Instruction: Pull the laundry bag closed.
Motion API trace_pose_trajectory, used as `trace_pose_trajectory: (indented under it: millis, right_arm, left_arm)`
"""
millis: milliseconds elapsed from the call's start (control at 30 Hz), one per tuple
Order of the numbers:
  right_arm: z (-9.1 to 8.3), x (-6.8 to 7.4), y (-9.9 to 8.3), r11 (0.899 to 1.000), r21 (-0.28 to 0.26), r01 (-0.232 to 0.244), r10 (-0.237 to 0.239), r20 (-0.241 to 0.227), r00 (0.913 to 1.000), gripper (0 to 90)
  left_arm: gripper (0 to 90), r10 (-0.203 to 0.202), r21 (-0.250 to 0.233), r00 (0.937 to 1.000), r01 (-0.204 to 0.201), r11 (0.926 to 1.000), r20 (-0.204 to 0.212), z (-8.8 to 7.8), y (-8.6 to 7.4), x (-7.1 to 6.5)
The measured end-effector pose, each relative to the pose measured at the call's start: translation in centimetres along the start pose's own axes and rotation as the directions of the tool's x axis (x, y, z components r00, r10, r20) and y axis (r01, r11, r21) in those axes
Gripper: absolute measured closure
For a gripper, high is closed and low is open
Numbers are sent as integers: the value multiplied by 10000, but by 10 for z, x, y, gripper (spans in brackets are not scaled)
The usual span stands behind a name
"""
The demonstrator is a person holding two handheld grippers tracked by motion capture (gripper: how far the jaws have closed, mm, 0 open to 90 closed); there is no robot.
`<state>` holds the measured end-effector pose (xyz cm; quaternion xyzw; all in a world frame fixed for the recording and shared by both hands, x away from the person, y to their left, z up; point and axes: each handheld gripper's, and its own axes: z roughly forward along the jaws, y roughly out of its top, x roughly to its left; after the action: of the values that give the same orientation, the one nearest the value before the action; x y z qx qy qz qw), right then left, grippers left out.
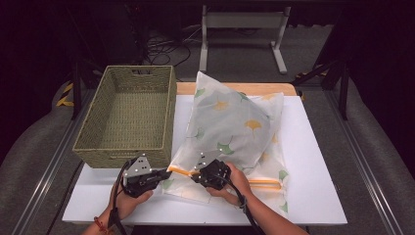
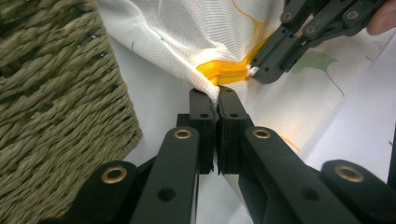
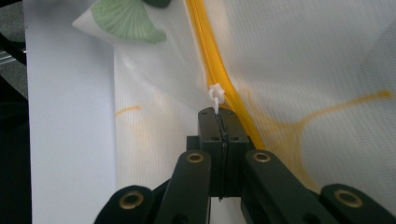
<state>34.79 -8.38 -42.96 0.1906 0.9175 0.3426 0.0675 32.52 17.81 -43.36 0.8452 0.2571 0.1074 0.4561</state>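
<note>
A pillow (image 1: 230, 122) in a white mesh case printed with green and yellow leaves lies on the white table (image 1: 318, 166). A yellow zipper (image 1: 182, 171) runs along the case's near edge. My left gripper (image 1: 168, 171) is shut on the case's corner fabric (image 2: 205, 81) at the zipper's left end. Just to its right, my right gripper (image 1: 195, 173) is shut on the small white zipper pull (image 3: 216, 94), with the yellow zipper (image 3: 208, 51) stretching away beyond its jaws. In the left gripper view, the right gripper (image 2: 261, 70) shows close by at the upper right.
A woven green-brown basket (image 1: 125, 152), with nothing in it, stands on the table's left side, close to the left gripper; its wall (image 2: 56, 107) is seen beside the left jaws. Bare white table lies right of the pillow. Dark floor and a metal stand sit beyond.
</note>
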Motion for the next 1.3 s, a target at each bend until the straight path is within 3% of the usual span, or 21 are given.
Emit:
trace_pose_trajectory:
  millis: [267,533,1300]
  right_arm:
    - [-17,-2,-17,9996,289,59,-70,401,9992,900]
    - [-37,-9,-37,9990,406,-208,180,666,9976,900]
    - [-95,-22,-103,9891,441,-1403,1327,1431,9808,900]
  left_arm:
    - [873,-75,125,9999,76,9999,-144,-3,-5,3]
    - [873,-33,387,9997,43,9992,-247,-3,-9,5]
    - [874,63,691,9989,-30,9976,-470,-5,-16,10]
